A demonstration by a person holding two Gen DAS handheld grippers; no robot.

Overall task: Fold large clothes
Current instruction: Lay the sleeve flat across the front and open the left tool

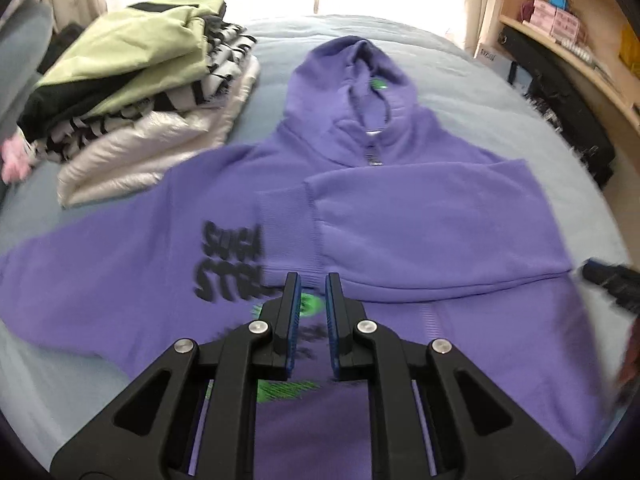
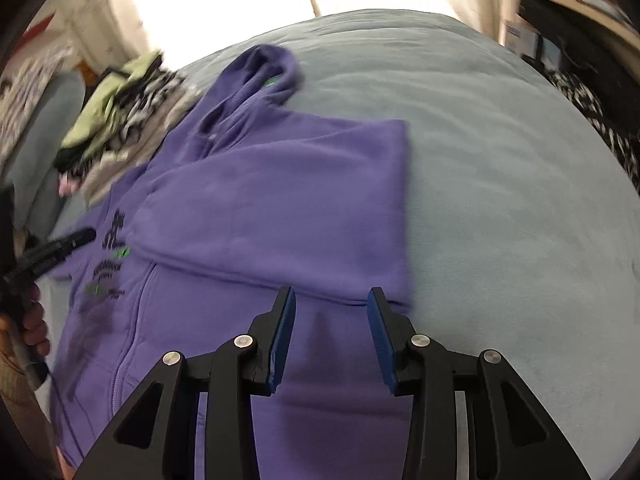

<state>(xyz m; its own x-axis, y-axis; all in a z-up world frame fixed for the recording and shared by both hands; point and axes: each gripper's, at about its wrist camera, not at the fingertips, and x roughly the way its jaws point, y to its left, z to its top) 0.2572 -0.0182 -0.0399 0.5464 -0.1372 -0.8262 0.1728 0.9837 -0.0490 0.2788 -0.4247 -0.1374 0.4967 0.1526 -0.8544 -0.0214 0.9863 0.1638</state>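
A purple hoodie (image 1: 400,220) with black and green print lies face up on the bed, hood (image 1: 360,80) pointing away. One sleeve (image 1: 420,232) is folded across its chest, cuff near the print. My left gripper (image 1: 313,280) hovers over the print, its blue pads nearly together with nothing in the slit. In the right wrist view the hoodie (image 2: 260,200) spreads to the left. My right gripper (image 2: 332,296) stands open above its lower right part, empty. The left gripper (image 2: 60,248) shows at that view's left edge, a hand (image 2: 32,320) on it. The right gripper (image 1: 612,280) shows blurred at the left wrist view's right edge.
A stack of folded clothes (image 1: 132,92), green, black-and-white and silvery, sits at the bed's far left, touching the hoodie's shoulder. The pale blue bed cover (image 2: 500,160) lies bare to the right. Wooden shelves (image 1: 560,28) and dark objects (image 1: 568,120) stand beyond the right edge.
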